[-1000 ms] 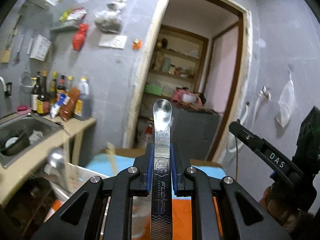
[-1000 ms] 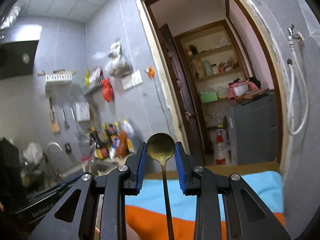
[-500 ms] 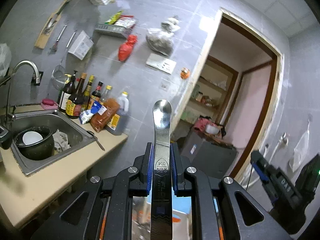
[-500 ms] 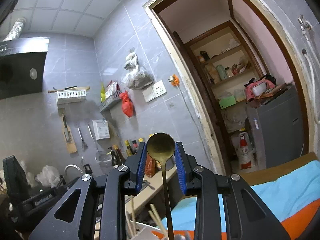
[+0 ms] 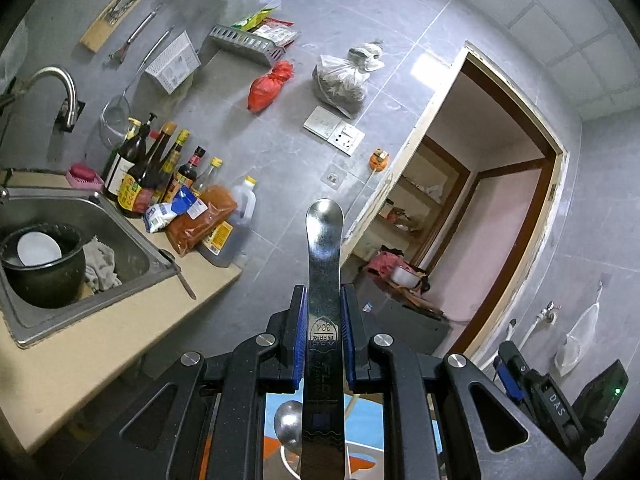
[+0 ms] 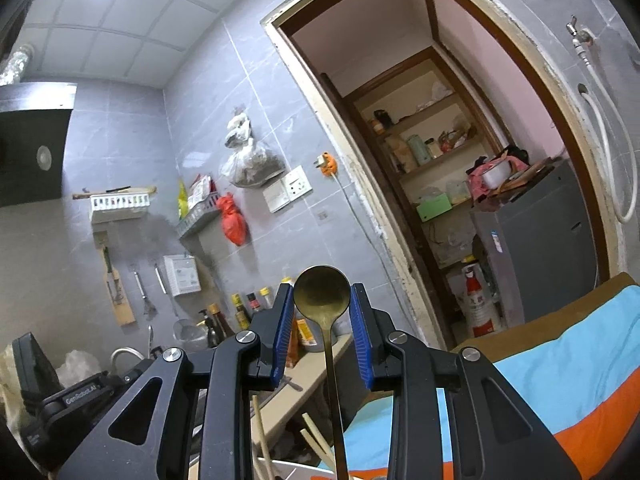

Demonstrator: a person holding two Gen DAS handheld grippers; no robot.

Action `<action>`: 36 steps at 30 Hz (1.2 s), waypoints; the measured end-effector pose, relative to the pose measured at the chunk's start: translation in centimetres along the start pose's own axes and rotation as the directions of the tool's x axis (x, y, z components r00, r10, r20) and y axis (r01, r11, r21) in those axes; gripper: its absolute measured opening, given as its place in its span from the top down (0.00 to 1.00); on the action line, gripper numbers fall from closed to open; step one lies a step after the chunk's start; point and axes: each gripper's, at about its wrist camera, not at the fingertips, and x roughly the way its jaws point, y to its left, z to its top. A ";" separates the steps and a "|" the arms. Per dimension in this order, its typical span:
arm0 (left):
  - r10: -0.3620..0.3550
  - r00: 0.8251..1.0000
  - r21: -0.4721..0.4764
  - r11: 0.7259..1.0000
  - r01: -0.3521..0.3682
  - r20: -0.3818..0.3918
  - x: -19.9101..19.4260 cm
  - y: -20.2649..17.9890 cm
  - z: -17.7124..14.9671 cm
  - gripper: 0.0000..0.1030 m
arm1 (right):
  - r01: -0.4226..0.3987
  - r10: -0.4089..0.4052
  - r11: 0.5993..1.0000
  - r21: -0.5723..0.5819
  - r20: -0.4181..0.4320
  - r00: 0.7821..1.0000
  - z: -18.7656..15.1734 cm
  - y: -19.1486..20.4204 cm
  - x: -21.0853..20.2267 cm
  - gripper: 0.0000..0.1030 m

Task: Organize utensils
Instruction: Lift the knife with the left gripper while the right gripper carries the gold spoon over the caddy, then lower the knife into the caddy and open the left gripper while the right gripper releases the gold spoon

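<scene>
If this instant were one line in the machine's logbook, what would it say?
left gripper: shut on flat steel spoon | right gripper: round brass-coloured spoon between fingers | both raised, aimed at grey tiled wall

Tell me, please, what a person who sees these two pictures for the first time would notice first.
In the left wrist view, a flat steel spoon stands upright, clamped in the left tongs, its bowl before the grey tiled wall. In the right wrist view, a brass-coloured spoon rises between the blue pads of the right tongs; whether they touch it is unclear. Further left in the left view, sauce bottles crowd beside the sink.
</scene>
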 end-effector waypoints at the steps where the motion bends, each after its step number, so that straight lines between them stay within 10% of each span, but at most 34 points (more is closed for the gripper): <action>1: -0.005 1.000 -0.003 1.000 0.005 0.000 0.3 0.2 -0.1 0.88 | 0.010 -0.010 1.000 -0.005 0.006 1.000 -0.2 0.1 0.0 0.75; 36: -0.079 0.994 0.106 0.992 0.070 0.076 2.5 -0.5 -5.7 0.87 | 0.022 -0.020 0.941 -0.337 0.008 1.000 -6.7 3.4 0.3 0.75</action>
